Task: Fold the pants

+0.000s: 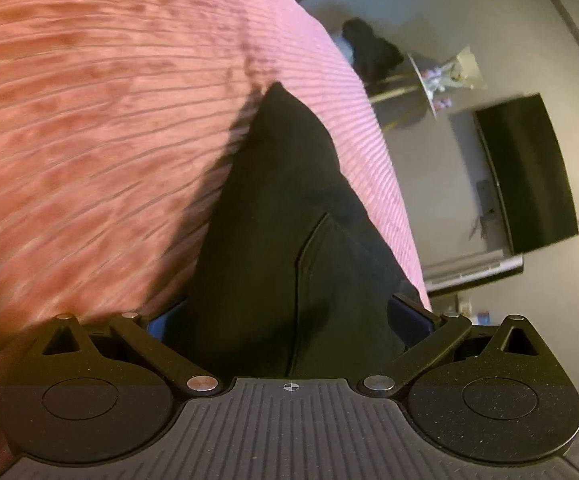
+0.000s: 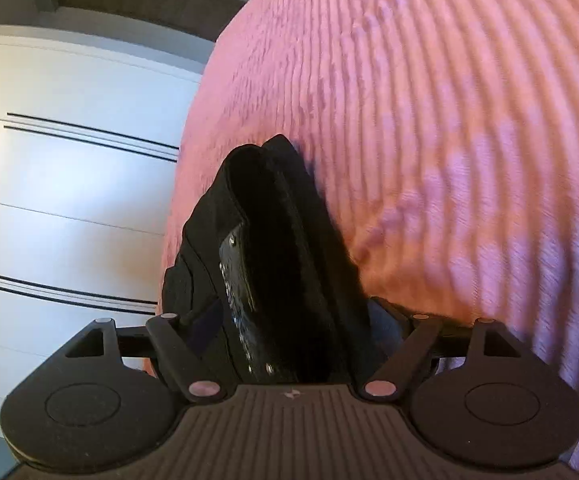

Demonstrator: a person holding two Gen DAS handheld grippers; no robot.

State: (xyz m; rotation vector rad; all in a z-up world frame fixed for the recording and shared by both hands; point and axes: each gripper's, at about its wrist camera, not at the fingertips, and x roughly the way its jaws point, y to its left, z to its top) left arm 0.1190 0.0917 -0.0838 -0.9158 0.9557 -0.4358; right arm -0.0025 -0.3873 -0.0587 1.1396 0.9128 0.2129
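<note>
- Left wrist view: the left gripper (image 1: 289,312) has its fingers clamped on the black pants (image 1: 277,216). The fabric fills the whole gap between them, and only a bit of blue pad peeks out on each side.
- From there the pants run away from the camera in a long dark wedge that narrows to a point in the middle of the frame. There's a curved pocket seam partway along.
- Under and to the left of the pants is a pink ribbed bedspread (image 1: 101,128). It's pretty blurry, and the pants throw a shadow on it along their left edge.
- Off to the right, past the edge of the bed, is a dark TV screen (image 1: 529,172) on a pale wall, with a small round table (image 1: 423,80) farther back and something dark next to it that I can't make out.
- Right wrist view: the right gripper (image 2: 289,320) is also closed on the pants (image 2: 265,248), with a thick bunch of layers jammed between the fingers.
- Here the bundle looks like stacked folds on edge, with a strip of small shiny studs or dots running down one layer. It ends in a rounded lump around mid frame.
- The same pink bedspread (image 2: 429,120) fills the right side, right up against the pants.
- On the left is a white dresser (image 2: 69,184) with thin black lines across the drawer fronts, standing well clear of the pants.
</note>
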